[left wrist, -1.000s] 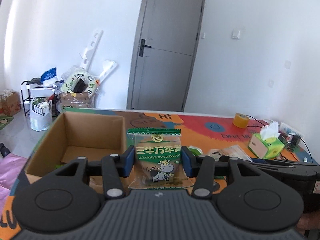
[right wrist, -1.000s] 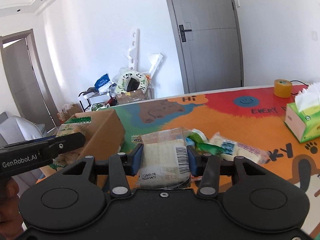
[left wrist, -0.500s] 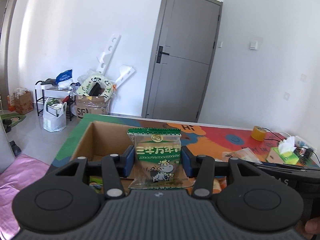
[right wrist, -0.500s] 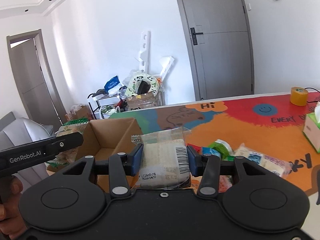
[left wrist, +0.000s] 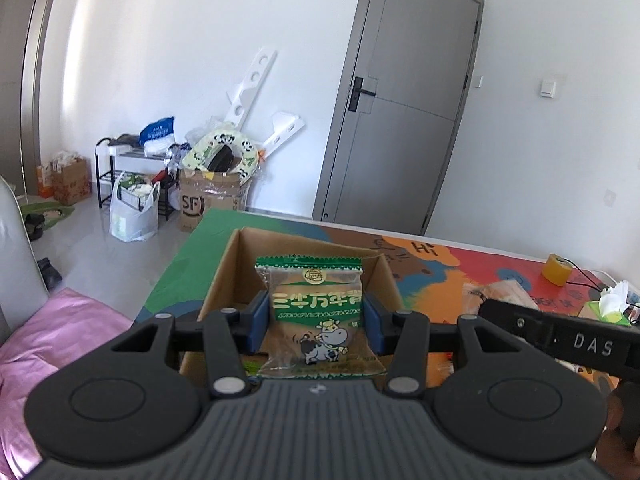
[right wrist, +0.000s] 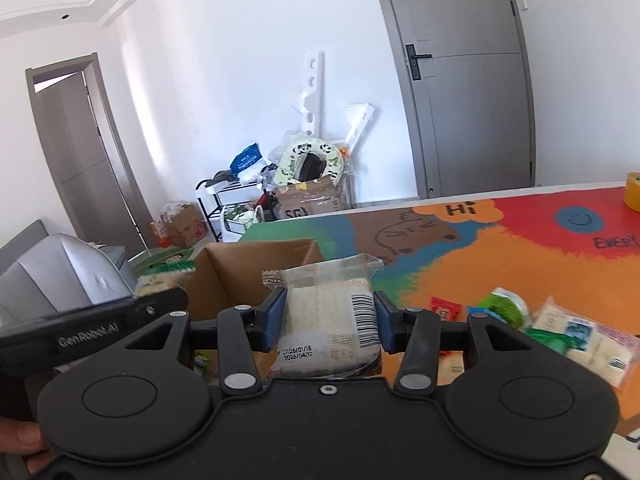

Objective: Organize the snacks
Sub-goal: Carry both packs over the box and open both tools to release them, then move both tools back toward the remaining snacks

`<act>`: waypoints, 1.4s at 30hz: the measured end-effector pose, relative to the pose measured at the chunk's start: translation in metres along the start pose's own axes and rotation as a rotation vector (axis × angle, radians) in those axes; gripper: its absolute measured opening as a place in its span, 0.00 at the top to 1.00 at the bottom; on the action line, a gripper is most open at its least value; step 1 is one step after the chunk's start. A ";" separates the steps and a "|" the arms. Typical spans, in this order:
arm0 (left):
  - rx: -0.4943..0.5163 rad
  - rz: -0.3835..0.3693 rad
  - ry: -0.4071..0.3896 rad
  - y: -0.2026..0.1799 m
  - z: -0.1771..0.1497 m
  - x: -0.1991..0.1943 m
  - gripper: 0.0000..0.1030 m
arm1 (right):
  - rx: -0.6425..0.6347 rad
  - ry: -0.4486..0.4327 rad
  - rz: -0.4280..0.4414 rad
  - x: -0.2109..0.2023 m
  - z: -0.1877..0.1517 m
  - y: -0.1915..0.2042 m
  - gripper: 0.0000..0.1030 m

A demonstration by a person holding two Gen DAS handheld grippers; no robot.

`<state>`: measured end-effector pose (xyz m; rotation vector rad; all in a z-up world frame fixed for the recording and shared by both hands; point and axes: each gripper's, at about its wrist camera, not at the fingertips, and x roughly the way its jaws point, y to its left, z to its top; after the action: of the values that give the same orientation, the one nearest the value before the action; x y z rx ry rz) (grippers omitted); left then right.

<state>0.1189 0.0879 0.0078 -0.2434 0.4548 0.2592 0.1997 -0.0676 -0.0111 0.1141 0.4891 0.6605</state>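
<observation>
Now both your hands have carried their loads across the worktop (right wrist: 480, 264) toward the cardboard box (left wrist: 236, 264). A second ago the box sat at ten o'clock of your left gripper (left wrist: 316, 322); it now lies dead ahead at twelve. That gripper stays clamped on the green cow-print snack packet (left wrist: 318, 312). Your right gripper (right wrist: 330, 322) keeps its hold on the clear-wrapped white snack (right wrist: 328, 320), box at eleven o'clock. Judging by this, both drops are close; loose snacks (right wrist: 576, 332) remain at three o'clock.

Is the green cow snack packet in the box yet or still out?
Out. The green cow packet is clamped between the left gripper pads, held in front of the open cardboard box.
</observation>
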 end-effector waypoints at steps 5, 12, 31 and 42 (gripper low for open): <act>0.017 0.015 0.000 0.008 -0.003 -0.002 0.48 | -0.021 0.002 0.022 0.012 0.004 0.019 0.55; -0.028 0.052 0.001 0.026 -0.002 -0.010 0.45 | -0.036 0.006 0.064 0.022 0.008 0.038 0.55; -0.046 0.054 0.012 0.011 -0.004 -0.022 0.16 | 0.025 -0.005 0.022 -0.011 -0.005 -0.001 0.33; 0.001 0.010 0.027 -0.030 -0.012 -0.028 0.13 | 0.074 -0.014 -0.051 -0.050 -0.018 -0.047 0.26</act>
<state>0.0992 0.0511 0.0155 -0.2443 0.4830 0.2654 0.1836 -0.1357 -0.0186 0.1754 0.5013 0.5917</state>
